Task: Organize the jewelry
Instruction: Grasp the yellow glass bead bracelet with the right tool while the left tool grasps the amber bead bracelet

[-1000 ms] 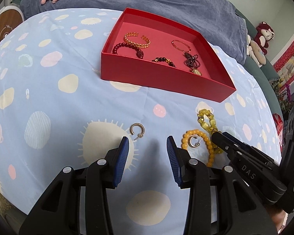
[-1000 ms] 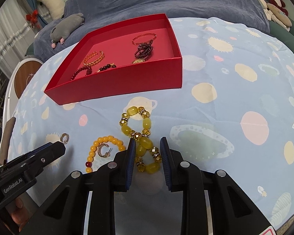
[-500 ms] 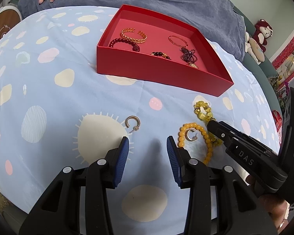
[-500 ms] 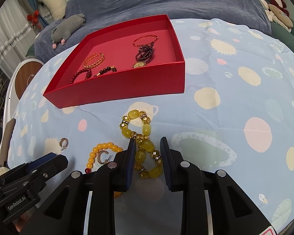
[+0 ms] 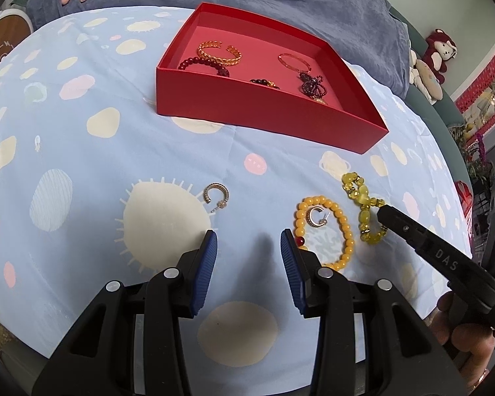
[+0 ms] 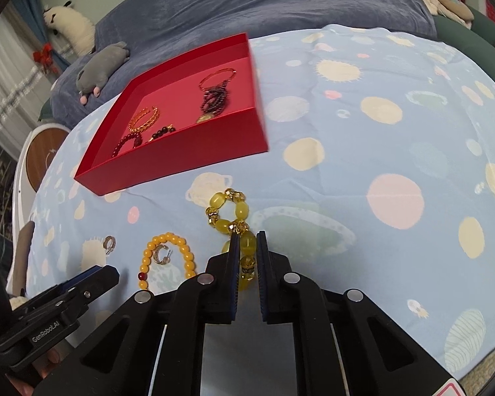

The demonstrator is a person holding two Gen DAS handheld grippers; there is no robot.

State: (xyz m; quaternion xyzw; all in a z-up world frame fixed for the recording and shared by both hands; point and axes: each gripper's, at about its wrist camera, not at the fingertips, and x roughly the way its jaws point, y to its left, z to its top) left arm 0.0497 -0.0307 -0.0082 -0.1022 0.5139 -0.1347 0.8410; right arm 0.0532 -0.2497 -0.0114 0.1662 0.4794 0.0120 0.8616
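The yellow chunky bead bracelet (image 6: 234, 221) is lain twisted on the blue patterned sheet (image 6: 346, 171) of the bed, in front of the red box (image 6: 194, 151). Its near beads are clamped between the fingers of the right gripper (image 6: 246, 247), which are closing on them. Just to its left an orange bead bracelet (image 5: 326, 231) is seen, with a hoop earring (image 5: 315, 216) lying inside its loop. A second hoop earring (image 5: 216, 194) is found further left, apart. The left gripper (image 5: 249, 247) is held over bare sheet, its fingers parted with nothing between them. Several bracelets are already laid in the box.
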